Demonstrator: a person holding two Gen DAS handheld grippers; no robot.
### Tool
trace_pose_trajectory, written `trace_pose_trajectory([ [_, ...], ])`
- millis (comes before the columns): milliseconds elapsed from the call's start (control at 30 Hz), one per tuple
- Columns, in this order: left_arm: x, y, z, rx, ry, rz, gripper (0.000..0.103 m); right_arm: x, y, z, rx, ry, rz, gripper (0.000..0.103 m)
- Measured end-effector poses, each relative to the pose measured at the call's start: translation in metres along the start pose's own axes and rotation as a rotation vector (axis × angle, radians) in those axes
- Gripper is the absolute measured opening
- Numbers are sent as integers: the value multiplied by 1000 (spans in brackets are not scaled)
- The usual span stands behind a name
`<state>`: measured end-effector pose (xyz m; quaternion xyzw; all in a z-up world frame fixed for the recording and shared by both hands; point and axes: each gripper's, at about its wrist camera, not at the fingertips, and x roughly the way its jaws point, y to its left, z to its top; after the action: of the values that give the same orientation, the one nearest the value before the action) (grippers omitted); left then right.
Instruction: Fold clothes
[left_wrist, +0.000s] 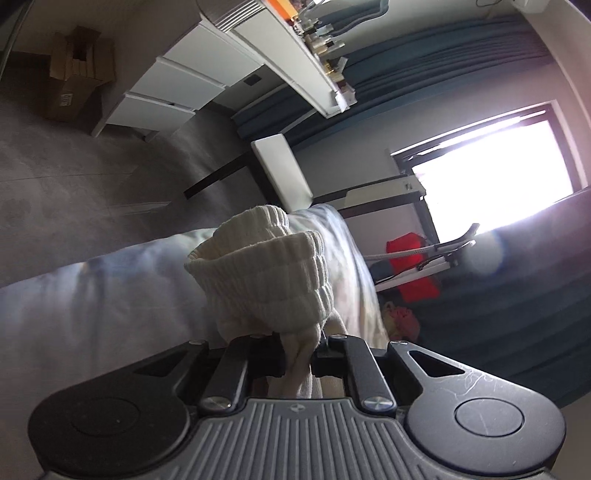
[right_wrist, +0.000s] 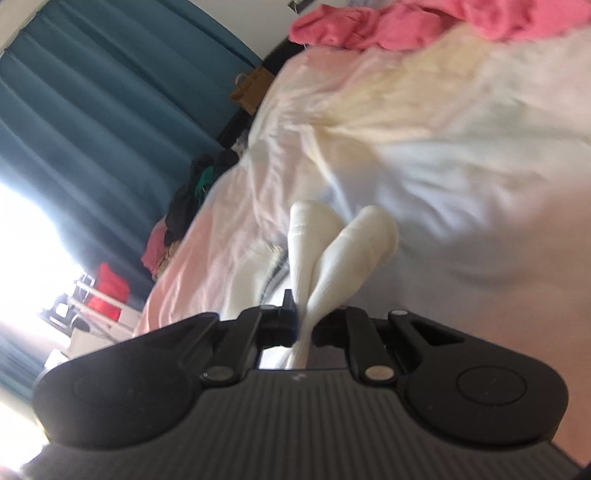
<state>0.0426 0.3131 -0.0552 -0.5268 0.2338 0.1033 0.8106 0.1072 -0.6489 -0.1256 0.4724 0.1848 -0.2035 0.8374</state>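
My left gripper (left_wrist: 301, 349) is shut on the ribbed cuff end of a pair of white socks (left_wrist: 273, 269), which bunches up in front of the jaws above the bed. My right gripper (right_wrist: 304, 325) is shut on the toe end of the white socks (right_wrist: 332, 251), whose two rounded toes stick out past the jaws over the pale bed cover (right_wrist: 461, 155). Both views are tilted. The stretch of sock between the grippers is hidden.
Pink clothes (right_wrist: 424, 22) lie heaped at the far side of the bed. A dark pile of clothes (right_wrist: 195, 195) lies by the teal curtain (right_wrist: 92, 110). A white drawer unit (left_wrist: 177, 85), a bright window (left_wrist: 491, 173) and a red item (left_wrist: 410, 266) stand beyond the bed.
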Motion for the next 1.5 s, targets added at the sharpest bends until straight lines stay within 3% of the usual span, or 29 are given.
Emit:
trace_pose_trajectory([
  [67, -3, 13, -1, 18, 33, 51, 13, -10, -22, -10, 10, 23, 3, 10],
  [233, -10, 17, -2, 99, 69, 79, 19, -10, -55, -27, 108, 40, 50, 11],
  [300, -15, 11, -8, 142, 66, 104, 24, -6, -57, -29, 123, 49, 51, 12],
  [400, -20, -2, -19, 201, 57, 142, 39, 1, -65, -31, 181, 79, 83, 16],
  [467, -27, -9, -27, 226, 52, 151, 50, 6, -71, -33, 217, 102, 116, 41],
  [533, -39, -18, -38, 258, 29, 157, 58, 11, -71, -35, 222, 106, 167, 55],
  [567, -46, -23, -43, 282, 11, 164, 60, 14, -71, -35, 224, 107, 192, 57],
  [767, -71, -70, -77, 477, -148, 205, 71, 37, -66, -35, 194, 106, 288, 58],
  [900, -56, -108, -108, 626, -160, 188, 72, 56, -62, -30, 160, 96, 303, 56],
  [1067, -10, -153, -174, 793, -76, 95, 75, 71, -58, -27, 137, 89, 297, 56],
  [1167, 17, -170, -219, 864, -33, -26, 75, 76, -56, -25, 121, 85, 285, 55],
  [1267, 49, -179, -265, 948, 11, -85, 75, 78, -54, -25, 94, 79, 274, 51],
  [1333, 73, -179, -292, 1005, 60, -65, 74, 79, -54, -25, 77, 78, 267, 46],
  [1433, 99, -168, -323, 1076, 125, -18, 73, 80, -53, -22, 40, 87, 240, 26],
  [1500, 110, -160, -337, 1146, 162, 30, 73, 78, -50, -20, 11, 87, 226, 21],
])
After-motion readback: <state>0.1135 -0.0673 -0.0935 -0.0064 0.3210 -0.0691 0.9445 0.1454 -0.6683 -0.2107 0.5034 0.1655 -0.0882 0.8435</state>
